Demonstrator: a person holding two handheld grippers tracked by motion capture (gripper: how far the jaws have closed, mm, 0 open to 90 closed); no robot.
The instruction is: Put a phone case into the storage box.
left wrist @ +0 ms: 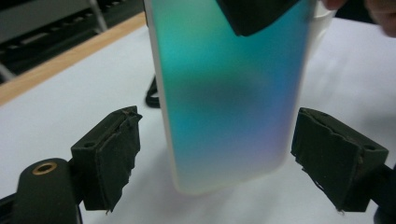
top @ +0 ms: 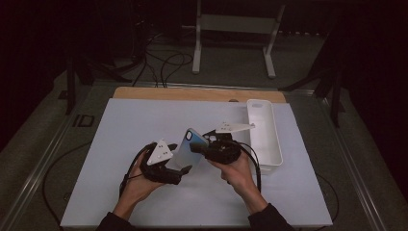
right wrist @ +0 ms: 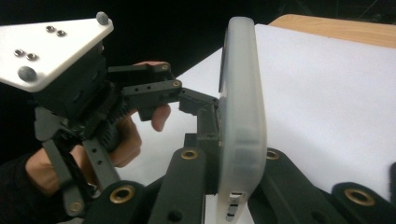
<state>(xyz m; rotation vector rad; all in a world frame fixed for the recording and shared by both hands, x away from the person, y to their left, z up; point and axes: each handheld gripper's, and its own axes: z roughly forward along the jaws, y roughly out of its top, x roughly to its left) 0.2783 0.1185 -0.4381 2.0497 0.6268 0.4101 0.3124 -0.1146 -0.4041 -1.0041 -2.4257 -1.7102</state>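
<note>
From the high view, I see my left gripper [top: 179,169] and right gripper [top: 199,146] meeting over a white table [top: 120,144], holding a phone case [top: 185,149] between them. A white tray [top: 269,139] lies just to the right.

In the left gripper view, the blue-green phone case [left wrist: 229,102] hangs between my spread jaws, apart from both pads; the right gripper clamps its upper edge.

In the right gripper view, my jaws are pressed together, pinching the frosted case [right wrist: 240,116] edge-on. The left gripper [right wrist: 198,100] sits behind it. No readable writing anywhere.
</note>
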